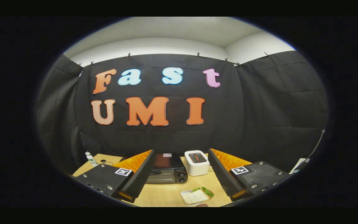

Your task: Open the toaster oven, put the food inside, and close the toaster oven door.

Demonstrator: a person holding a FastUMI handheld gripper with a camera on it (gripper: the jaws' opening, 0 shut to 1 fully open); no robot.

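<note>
Tongs (179, 183) hung above a wooden table (166, 194) with both fingers spread wide apart and nothing held between them. Off to the left, past the left finger, a small clear bottle (90, 158) with a green cap stood upright near the table's far corner. Between the fingers and beyond them sat the toaster oven (168, 171), dark, its door shut and its knobs at its right end. Just beside it on the right stood a white pop-up toaster (196, 162), close to the oven; whether they touched could not be told. Nearer than both, just ahead of the fingers and closer to the right one, lay the food (197, 196): a pale slice with a green leaf on a small tray.
</note>
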